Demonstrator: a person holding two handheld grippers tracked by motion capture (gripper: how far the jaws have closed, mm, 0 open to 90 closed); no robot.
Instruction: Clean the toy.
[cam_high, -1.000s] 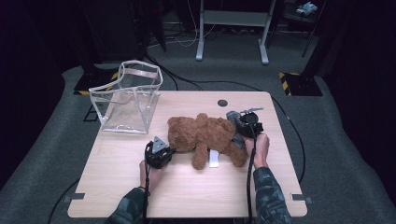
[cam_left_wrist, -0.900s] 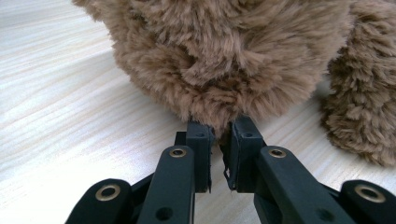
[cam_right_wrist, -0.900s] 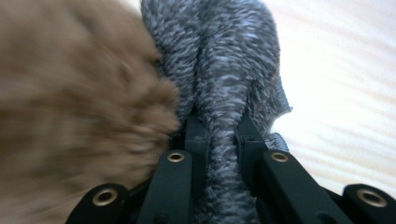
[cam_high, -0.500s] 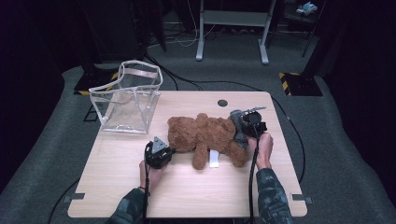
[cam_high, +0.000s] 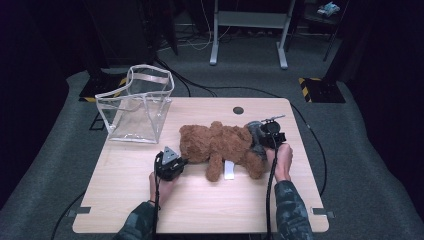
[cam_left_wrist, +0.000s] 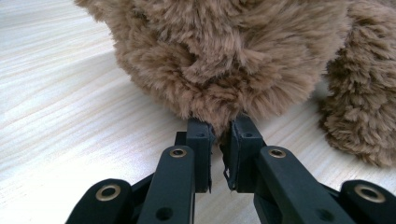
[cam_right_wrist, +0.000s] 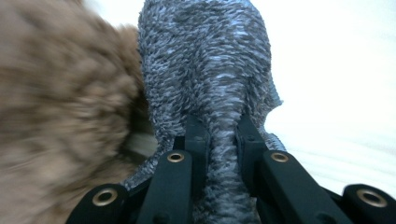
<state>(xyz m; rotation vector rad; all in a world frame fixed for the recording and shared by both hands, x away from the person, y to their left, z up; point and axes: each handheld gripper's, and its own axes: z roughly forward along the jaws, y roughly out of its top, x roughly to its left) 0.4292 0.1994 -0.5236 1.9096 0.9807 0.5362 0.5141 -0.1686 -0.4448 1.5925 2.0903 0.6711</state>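
Observation:
A brown teddy bear (cam_high: 220, 142) lies across the middle of the wooden table (cam_high: 200, 210). A grey knit piece (cam_high: 255, 131) covers its right end. My left gripper (cam_high: 183, 161) is at the bear's left end, and in the left gripper view the jaws (cam_left_wrist: 219, 135) pinch a tuft of the brown fur (cam_left_wrist: 224, 56). At the right end, my right gripper (cam_high: 261, 137) is shut on the grey knit (cam_right_wrist: 210, 70), which bunches up between its jaws (cam_right_wrist: 222, 135). The bear's fur (cam_right_wrist: 56, 116) is blurred beside it.
A clear plastic bag (cam_high: 137, 105) with white trim stands open at the table's back left corner. A white tag (cam_high: 228, 170) sticks out under the bear. A round cable hole (cam_high: 238, 110) sits near the back edge. Cables run over the floor behind.
My right gripper has shifted slightly to the right with the grey knit in its jaws. The left gripper and the bear have barely moved.

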